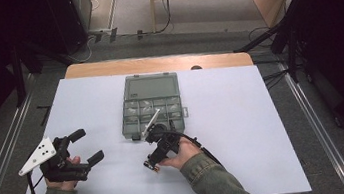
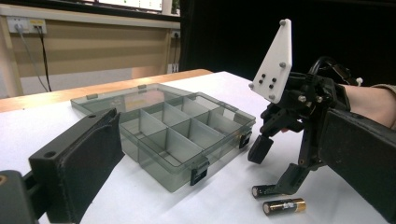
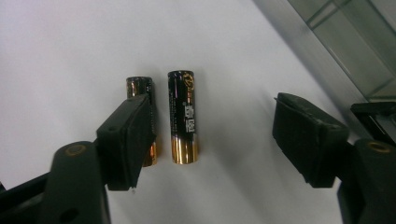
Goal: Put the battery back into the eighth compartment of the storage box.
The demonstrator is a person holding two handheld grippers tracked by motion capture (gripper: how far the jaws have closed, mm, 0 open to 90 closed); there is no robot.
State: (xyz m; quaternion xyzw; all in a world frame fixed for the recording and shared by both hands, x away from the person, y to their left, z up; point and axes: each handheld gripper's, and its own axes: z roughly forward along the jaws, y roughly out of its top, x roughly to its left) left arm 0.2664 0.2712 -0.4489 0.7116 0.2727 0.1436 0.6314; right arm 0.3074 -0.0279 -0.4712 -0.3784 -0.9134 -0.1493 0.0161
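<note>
Two batteries lie side by side on the white tabletop, near its front edge and about midway along it. The right tongs hang over them with the jaws apart. One battery lies between the jaws and nothing presses on it. The other battery is partly hidden under one jaw. A clear box with little compartments sits open just behind them. The left tongs rest near the front left corner, jaws apart and holding nothing.
</note>
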